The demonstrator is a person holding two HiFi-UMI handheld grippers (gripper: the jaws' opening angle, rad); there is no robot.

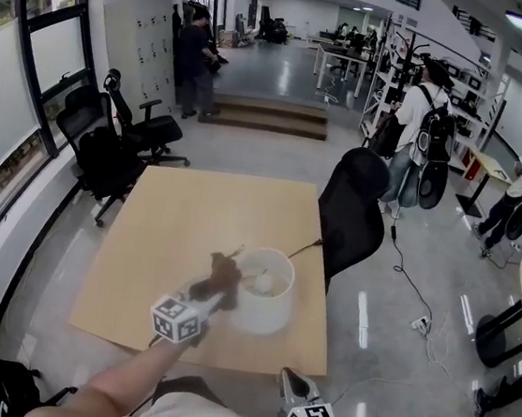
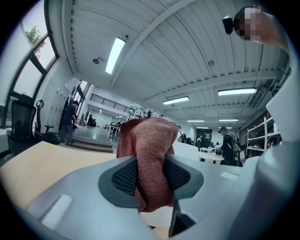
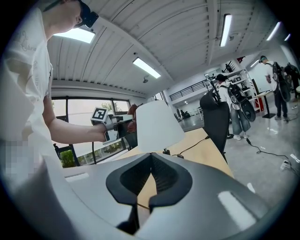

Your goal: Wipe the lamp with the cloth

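Note:
A lamp with a white shade [image 1: 265, 288] stands on the near right part of the wooden table [image 1: 194, 214]. My left gripper [image 1: 215, 298] is shut on a reddish-brown cloth [image 1: 223, 271], which lies against the shade's left side. In the left gripper view the cloth [image 2: 147, 136] fills the gap between the pads of the left gripper [image 2: 150, 163]. My right gripper [image 1: 294, 384] hangs at the table's near edge, apart from the lamp. In the right gripper view the right gripper [image 3: 151, 160] has its tips together and nothing in them, with the lamp shade [image 3: 157, 126] beyond.
The lamp's black cable [image 1: 305, 248] runs off the table's right edge. A black office chair [image 1: 351, 209] stands close to that edge. More black chairs [image 1: 109, 137] stand to the left by the windows. People stand farther back in the room.

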